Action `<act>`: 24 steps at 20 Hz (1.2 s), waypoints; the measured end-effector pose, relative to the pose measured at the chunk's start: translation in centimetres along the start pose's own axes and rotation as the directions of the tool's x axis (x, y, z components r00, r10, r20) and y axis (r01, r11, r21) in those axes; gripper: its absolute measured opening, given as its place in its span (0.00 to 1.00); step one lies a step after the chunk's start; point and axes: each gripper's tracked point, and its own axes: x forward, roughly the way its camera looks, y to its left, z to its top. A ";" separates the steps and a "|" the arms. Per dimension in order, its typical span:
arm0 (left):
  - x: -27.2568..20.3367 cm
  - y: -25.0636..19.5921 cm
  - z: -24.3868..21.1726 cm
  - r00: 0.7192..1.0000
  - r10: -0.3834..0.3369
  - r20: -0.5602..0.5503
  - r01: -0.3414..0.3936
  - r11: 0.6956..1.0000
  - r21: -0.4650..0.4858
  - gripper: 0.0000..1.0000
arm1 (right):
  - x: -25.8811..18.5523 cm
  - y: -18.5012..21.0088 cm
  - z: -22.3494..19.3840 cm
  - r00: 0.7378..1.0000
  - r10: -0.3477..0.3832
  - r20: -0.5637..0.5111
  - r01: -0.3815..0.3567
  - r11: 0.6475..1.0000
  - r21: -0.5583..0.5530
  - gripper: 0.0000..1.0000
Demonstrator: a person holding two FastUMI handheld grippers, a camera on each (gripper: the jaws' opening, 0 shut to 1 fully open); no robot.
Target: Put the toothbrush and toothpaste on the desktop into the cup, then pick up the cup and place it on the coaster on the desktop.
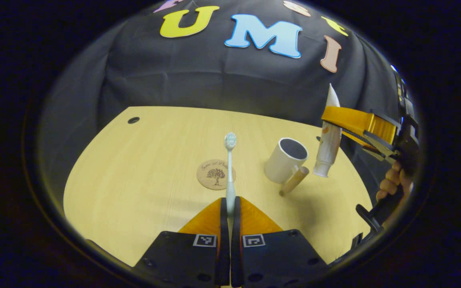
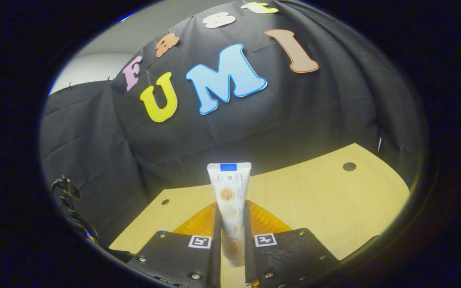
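A pale wooden bench (image 1: 142, 168) curves under a wall of black cloth (image 1: 198, 80), with a small round hole (image 1: 133, 120) near its far left edge in the left gripper view. Nearest in that view, the left gripper (image 1: 230, 208) is closed on the handle of a toothbrush (image 1: 230, 168), which sticks straight forward from between the fingers, its bristled head (image 1: 230, 141) at the far end, held above the bench. Behind the handle lies a round cork coaster (image 1: 216, 174) with a tree printed on it, flat on the bench. To the right of the coaster stands a white cup (image 1: 285, 159) with a wooden handle (image 1: 294, 181) pointing toward the camera; the cup's mouth is open and nothing can be seen inside. Just beyond the cup's right side, the right gripper (image 1: 334, 120), held by a hand (image 1: 394, 182), clamps a tube of toothpaste (image 1: 328, 148) that hangs cap down and tilted slightly, close to the cup's rim but outside it, above the bench. In the right gripper view the same tube (image 2: 230, 200) stands between that gripper's fingers (image 2: 230, 240), both pressing on its sides, its flat crimped end farthest from the camera, with the bench and another hole (image 2: 349, 166) behind it.
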 end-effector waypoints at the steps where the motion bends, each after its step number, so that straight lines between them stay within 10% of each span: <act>1: -0.1 -0.2 0.5 1.000 -0.002 0.013 0.002 1.000 0.004 0.10 | 0.5 -0.3 0.3 1.000 -0.009 0.022 0.009 1.000 -0.005 0.24; 9: -1.5 -0.2 2.1 0.997 -0.003 0.081 0.004 1.000 -0.007 0.10 | 5.2 -2.2 1.5 0.989 -0.053 0.141 0.066 0.994 -0.091 0.24; 24: -0.6 -0.6 2.6 0.997 -0.012 0.080 0.015 0.999 -0.033 0.09 | 7.4 -4.1 -6.2 0.989 -0.118 -0.092 0.092 0.964 -0.249 0.32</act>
